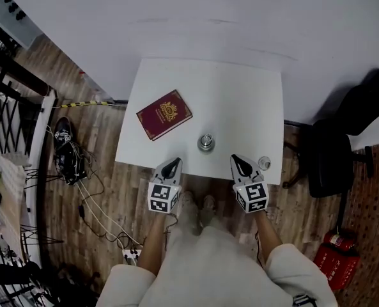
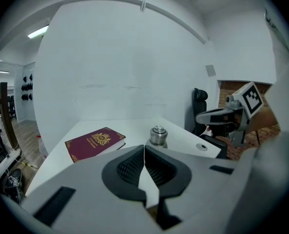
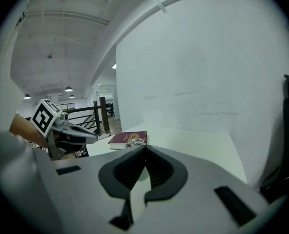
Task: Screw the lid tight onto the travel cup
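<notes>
Left gripper (image 1: 172, 167): jaws together, empty, at 7 o'clock from the cup (image 1: 206, 142).
Right gripper (image 1: 241, 165): jaws together, empty, with the lid (image 1: 264, 163) at its 3 o'clock.

The person holds the left gripper (image 1: 174, 164) and the right gripper (image 1: 238, 160) side by side, well apart, both pointing forward and tilted a little downward, their tips angled slightly toward each other. Each gripper's jaws are pressed together with nothing between them. The marker cubes (image 1: 164, 197) face upward. Bare forearms (image 1: 152, 238) reach out from pale rolled sleeves (image 1: 296, 266), elbows near the body.
</notes>
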Available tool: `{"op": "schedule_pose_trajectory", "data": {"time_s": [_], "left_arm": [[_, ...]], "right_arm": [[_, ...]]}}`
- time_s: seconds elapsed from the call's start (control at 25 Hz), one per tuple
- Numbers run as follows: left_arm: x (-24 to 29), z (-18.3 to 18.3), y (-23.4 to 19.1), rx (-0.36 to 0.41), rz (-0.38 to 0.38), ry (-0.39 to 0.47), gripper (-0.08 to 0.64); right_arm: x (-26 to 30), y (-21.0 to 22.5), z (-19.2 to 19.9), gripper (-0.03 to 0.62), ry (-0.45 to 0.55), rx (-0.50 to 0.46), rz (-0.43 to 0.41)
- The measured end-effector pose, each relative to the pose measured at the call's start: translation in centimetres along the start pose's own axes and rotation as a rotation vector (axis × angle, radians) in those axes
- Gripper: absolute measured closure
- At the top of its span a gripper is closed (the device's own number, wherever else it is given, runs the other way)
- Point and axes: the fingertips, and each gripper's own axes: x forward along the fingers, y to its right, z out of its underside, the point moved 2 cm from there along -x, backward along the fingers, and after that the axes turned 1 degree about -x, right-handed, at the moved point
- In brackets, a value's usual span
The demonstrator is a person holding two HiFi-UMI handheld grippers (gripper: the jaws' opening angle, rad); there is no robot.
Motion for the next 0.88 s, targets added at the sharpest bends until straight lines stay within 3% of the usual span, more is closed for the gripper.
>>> {"op": "schedule_pose_trajectory", "data": {"time_s": [0.56, 0.88], "left_arm": [[3.8, 1.8, -2.1, -0.014, 0.103, 0.000, 0.552], [5.8, 3.5, -2.1, -0.004, 0.180, -0.005, 0.551]], "right_arm": [[3.0, -0.6, 1.0, 0.592, -0.025, 0.009, 0.030], [4.6, -0.8, 2.8, 0.592, -0.048, 0.032, 0.003]]}}
